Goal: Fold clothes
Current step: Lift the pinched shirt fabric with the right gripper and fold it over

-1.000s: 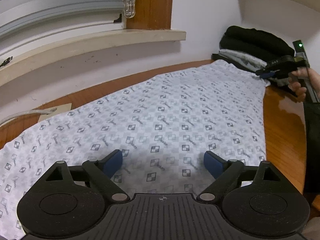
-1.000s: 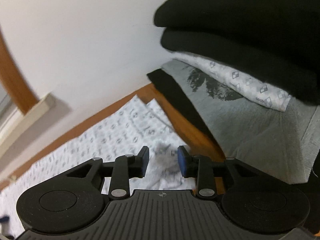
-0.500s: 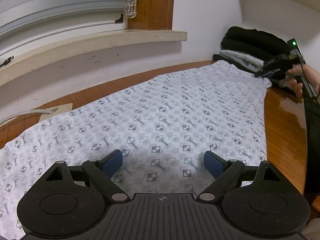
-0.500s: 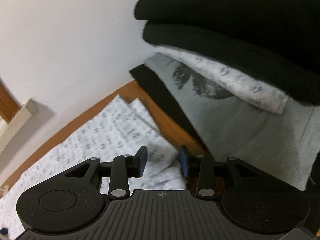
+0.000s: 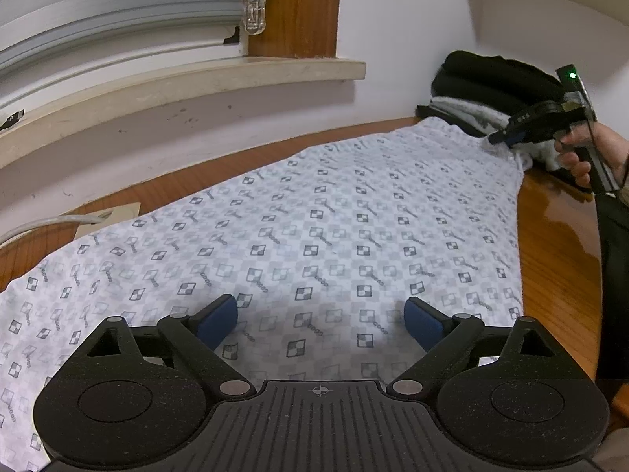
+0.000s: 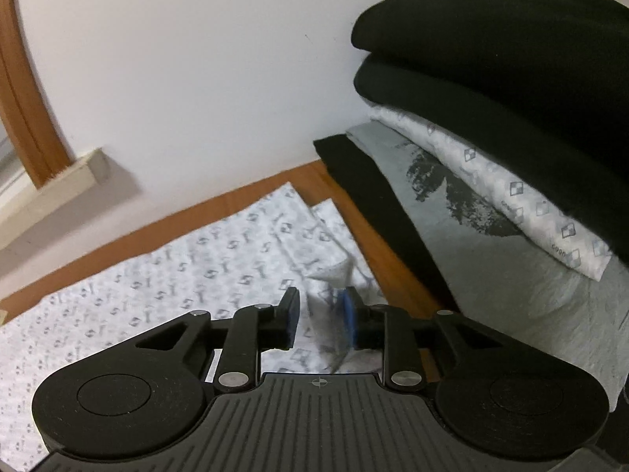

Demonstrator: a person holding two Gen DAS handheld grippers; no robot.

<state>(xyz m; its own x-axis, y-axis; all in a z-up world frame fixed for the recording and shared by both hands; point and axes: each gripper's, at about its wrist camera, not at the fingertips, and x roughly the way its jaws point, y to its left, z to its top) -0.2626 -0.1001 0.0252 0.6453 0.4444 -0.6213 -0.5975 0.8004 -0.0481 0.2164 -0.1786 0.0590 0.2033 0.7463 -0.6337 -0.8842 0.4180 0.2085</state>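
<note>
Our right gripper [image 6: 319,320] is closing on the white checker-printed cotton garment's [image 5: 314,236] raised corner beside the folded pile [image 6: 511,137]; our left gripper [image 5: 320,320] hovers wide open, empty, over that garment.

Setting: domestic room, likely a bedroom or laundry corner. Evidence: varnished wooden counter [image 5: 550,267] against a white wall; window with lowered blind [image 5: 118,11], wooden frame [image 5: 298,8] and stone sill [image 5: 196,82]; stack of folded garments [image 6: 491,137] in the corner; patterned white garment [image 5: 314,236] spread flat.
</note>
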